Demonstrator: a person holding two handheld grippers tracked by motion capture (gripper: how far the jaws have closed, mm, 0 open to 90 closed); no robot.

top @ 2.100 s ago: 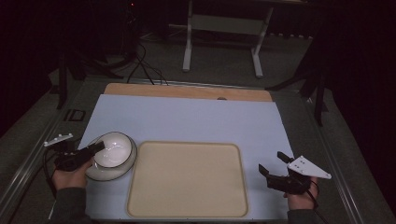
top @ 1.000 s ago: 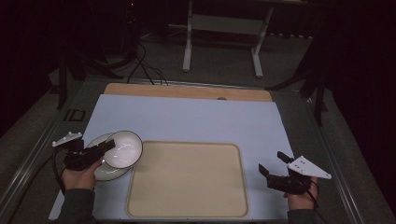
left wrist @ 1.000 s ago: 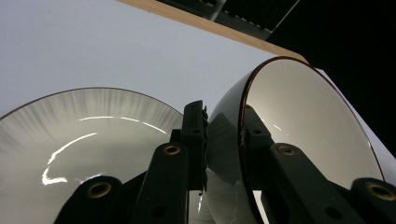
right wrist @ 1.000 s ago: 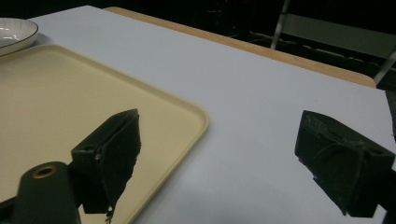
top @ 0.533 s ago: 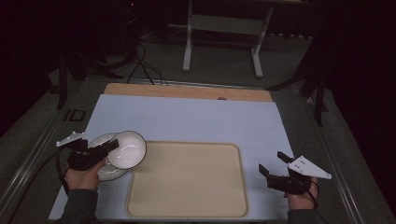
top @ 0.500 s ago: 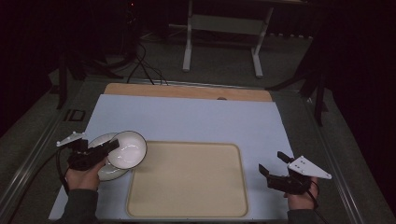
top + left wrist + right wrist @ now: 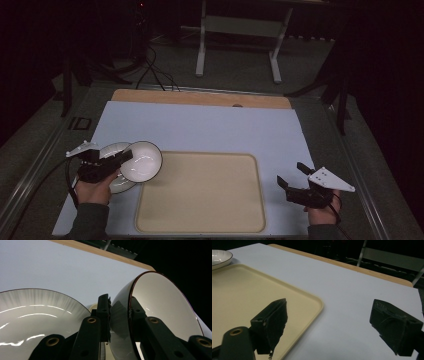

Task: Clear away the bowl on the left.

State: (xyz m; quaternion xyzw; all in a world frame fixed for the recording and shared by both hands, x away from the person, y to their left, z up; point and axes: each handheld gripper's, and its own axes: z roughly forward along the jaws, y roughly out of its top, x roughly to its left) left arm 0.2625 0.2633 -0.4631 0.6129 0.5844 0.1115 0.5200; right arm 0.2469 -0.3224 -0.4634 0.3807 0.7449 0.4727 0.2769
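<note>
Left gripper (image 7: 116,161) jaws clamp the white bowl's (image 7: 142,161) rim, lower left; right gripper (image 7: 294,181) jaws wide; no writing legible.

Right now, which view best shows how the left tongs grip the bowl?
The left gripper view: its jaws pinch the bowl's rim, one inside, one outside. The high view shows the bowl tilted in the left tongs, grip detail too small.

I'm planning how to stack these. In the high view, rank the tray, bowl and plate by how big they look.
1. Tray, plainly largest.
2. Bowl and plate: unsure. The bowl, lifted and tilted in the left gripper, covers much of the plate.
</note>
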